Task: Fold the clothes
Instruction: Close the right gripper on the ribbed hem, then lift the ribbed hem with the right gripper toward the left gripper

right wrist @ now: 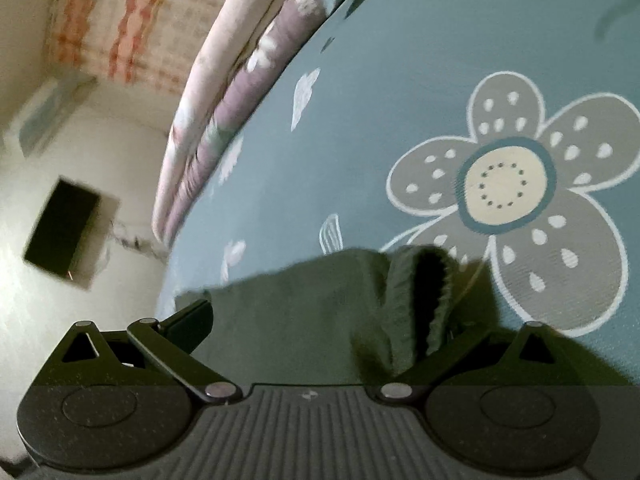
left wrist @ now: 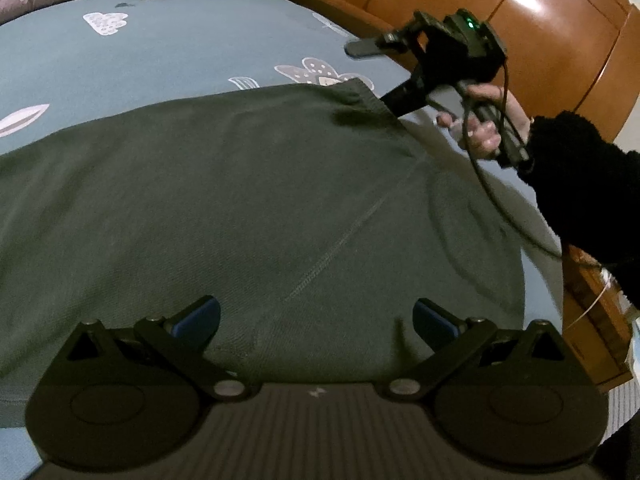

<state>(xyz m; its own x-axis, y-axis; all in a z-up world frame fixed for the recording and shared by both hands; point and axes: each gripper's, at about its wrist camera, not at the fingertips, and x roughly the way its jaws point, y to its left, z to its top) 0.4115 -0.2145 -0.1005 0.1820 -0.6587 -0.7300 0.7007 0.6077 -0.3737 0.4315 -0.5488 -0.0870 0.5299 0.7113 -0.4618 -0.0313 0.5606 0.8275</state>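
Left wrist: open jaws over a green garment on the bed

Left hand-held gripper point(left wrist: 316, 314) hangs with its jaws spread wide, holding nothing, just above the near part of the garment point(left wrist: 240, 200). That dark green garment lies mostly flat on the bed point(left wrist: 160, 52), a seam running diagonally across it. At its far right corner the right hand-held gripper point(right wrist: 320, 312) sits low, one finger at each side of a ribbed cuff point(right wrist: 416, 300); its jaws look parted, the cloth between them unpinched. My guess: a corner grasp is being set up. Closing on the cuff would have to come before any fold.
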